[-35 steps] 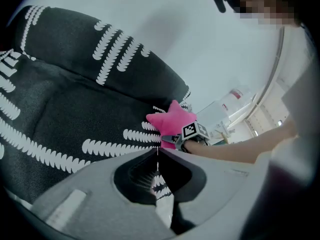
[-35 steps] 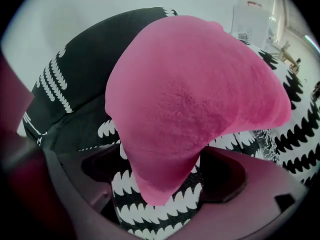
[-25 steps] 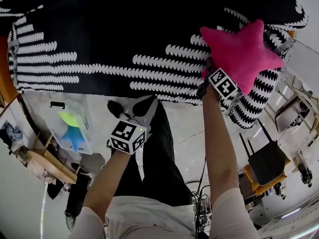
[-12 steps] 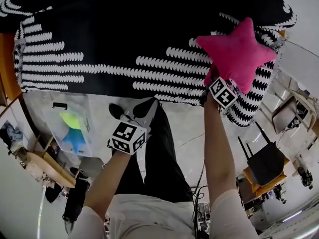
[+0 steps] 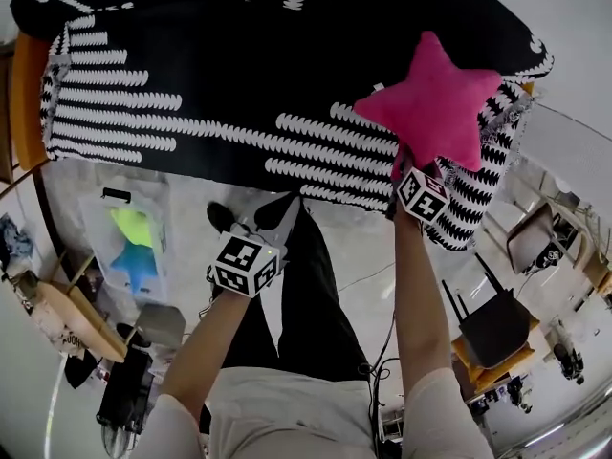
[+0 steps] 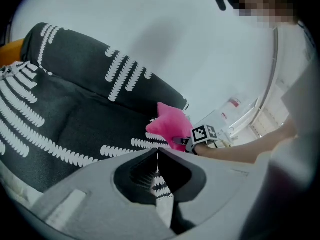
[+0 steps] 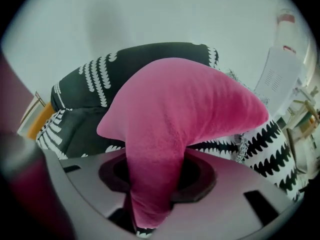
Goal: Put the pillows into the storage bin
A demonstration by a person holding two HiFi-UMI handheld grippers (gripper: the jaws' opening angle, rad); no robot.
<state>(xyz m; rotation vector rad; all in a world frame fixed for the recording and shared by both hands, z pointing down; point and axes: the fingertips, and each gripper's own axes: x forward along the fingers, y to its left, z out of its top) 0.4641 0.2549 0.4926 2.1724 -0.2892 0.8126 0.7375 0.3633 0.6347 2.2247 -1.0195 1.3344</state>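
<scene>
Bright, even indoor light; strong fisheye warp w/ dark vignette corners (gripper views); near foreground blurry.

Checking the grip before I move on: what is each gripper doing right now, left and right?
Left gripper: closed, jaws together, nothing held.
Right gripper: jaws have just been closing, now clamped on the pink star pillow.

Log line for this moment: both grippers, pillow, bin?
right gripper: jaws just closing, shut on pink star pillow, over sofa | left gripper: shut, empty | storage bin: on floor
</scene>
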